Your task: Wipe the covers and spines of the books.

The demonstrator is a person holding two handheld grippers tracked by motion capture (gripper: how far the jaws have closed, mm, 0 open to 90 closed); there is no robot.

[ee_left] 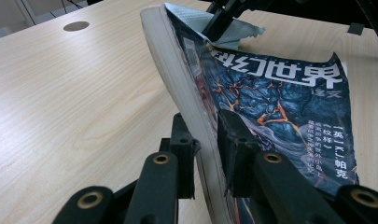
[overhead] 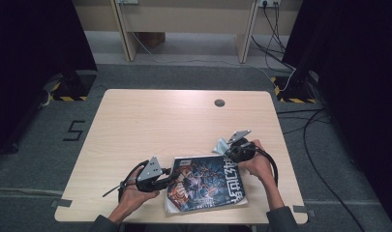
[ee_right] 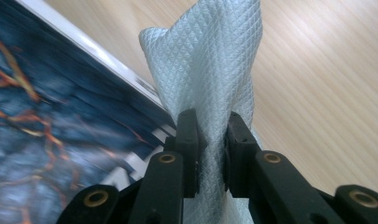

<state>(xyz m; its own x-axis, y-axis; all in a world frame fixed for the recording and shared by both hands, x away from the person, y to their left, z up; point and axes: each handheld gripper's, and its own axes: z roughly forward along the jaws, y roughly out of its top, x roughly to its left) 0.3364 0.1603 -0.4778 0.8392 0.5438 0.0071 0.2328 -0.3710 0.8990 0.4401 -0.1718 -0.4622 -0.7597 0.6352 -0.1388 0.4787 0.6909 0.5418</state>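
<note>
A glossy magazine [overhead: 205, 183] lies near the front edge of the tabletop [overhead: 150, 121], a little right of centre, its cover a dark blue print veined with orange cracks and crossed by large white Chinese lettering. The paper block is thick enough to show a pale, slightly curved band of page edges in the left gripper view. The left gripper [overhead: 165, 178] comes in from the magazine's left side, and its black jaws are clamped tight on that side of the magazine [ee_left: 270, 98], one jaw under the pages and one on the cover, lifting that edge off the wood so the cover bows.

At the magazine's far right corner the right gripper [overhead: 226, 150] pinches a pale cloth [overhead: 220, 145], a thin, light grey-white fabric with a fine diamond weave. In the right gripper view the cloth [ee_right: 210, 65] rises in a soft folded peak between the closed jaws, just beside the magazine's white edge. A grey three-cornered plate sits on top of each gripper, and a black cable loops back past each hand.

The tabletop is a rounded rectangle of light wood-grain laminate, with a small dark round cap [overhead: 219, 103] near its far edge.
</note>
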